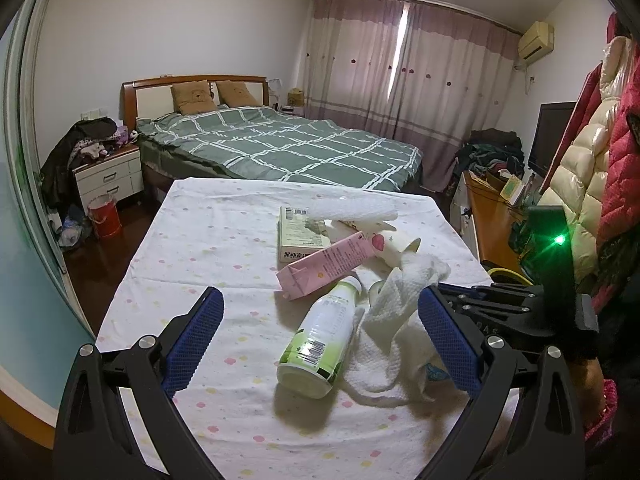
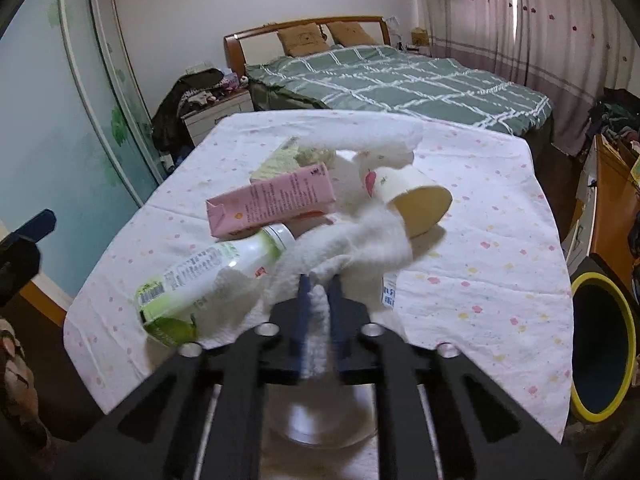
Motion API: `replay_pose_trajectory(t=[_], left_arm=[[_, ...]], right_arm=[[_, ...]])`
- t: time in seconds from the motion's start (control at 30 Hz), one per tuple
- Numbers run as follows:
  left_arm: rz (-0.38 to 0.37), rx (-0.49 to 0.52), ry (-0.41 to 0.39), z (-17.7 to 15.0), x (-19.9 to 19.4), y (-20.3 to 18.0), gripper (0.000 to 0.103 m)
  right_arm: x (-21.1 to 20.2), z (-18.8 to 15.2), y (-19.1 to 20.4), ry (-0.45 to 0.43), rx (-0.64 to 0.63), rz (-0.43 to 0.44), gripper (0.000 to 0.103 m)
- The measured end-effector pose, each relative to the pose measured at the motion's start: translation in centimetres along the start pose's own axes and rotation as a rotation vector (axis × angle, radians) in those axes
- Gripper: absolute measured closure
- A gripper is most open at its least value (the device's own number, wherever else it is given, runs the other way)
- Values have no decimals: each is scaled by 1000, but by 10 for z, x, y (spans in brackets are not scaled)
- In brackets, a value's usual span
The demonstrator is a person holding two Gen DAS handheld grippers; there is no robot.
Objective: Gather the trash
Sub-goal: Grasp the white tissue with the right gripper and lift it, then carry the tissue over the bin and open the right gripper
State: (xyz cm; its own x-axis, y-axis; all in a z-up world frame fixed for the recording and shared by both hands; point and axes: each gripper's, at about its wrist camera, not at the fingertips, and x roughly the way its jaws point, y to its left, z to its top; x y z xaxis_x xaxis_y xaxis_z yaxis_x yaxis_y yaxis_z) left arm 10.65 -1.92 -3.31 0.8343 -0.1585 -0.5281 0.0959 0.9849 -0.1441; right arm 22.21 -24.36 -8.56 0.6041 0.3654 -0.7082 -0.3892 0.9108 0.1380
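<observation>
- Crumpled white paper towel lies at the near right of the trash pile, draped against the green-label bottle and the tipped paper cup.
- Right gripper: jaws nearly closed, pinching a fold of that towel between the pads.
- Left gripper: jaws wide, holding nothing, hovering over the bottle and towel.
- Step in hand, as I read it: lift the towel clear. Go up slow; it's tangled with the bottle neck and may drag or roll it. Thin pinch, could slip.
- Pink carton and pale green box sit just behind, second towel roll-up on top.
- Yellow-rimmed bin on the floor right of the table: likely drop point.
- Surface: table with dotted white cloth, loose, could bunch.
- Room: bedroom, green plaid bed behind, curtains, clothes piles.
</observation>
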Motion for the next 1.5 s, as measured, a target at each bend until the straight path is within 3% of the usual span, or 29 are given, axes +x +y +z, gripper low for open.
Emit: replay_pose_trajectory(t=[0.5,0.63,0.8,1.0,1.3,1.5], left_arm=[[-5,-6,-14,-1,-7,0,7],[-7,-4,-13,-1,-9,0,7],[-13,0,-12,0,-8,-2,7],[-34,15,-5,4,0,-10,7],[-105,55,16,6,16,-39,7],[-142,96,30,9,27,-64,7]], right_arm=[[-70,54,22,-186,-21,192,97],[-94,65,20,-246,-28,184,97],[-118,70,-7,-290,3,116,97],[-135,57,-73,-295,100,-29,97],[-148,17,-192,-246,285,-271,97],[-134,-11,-261,-181,392,-371,97]])
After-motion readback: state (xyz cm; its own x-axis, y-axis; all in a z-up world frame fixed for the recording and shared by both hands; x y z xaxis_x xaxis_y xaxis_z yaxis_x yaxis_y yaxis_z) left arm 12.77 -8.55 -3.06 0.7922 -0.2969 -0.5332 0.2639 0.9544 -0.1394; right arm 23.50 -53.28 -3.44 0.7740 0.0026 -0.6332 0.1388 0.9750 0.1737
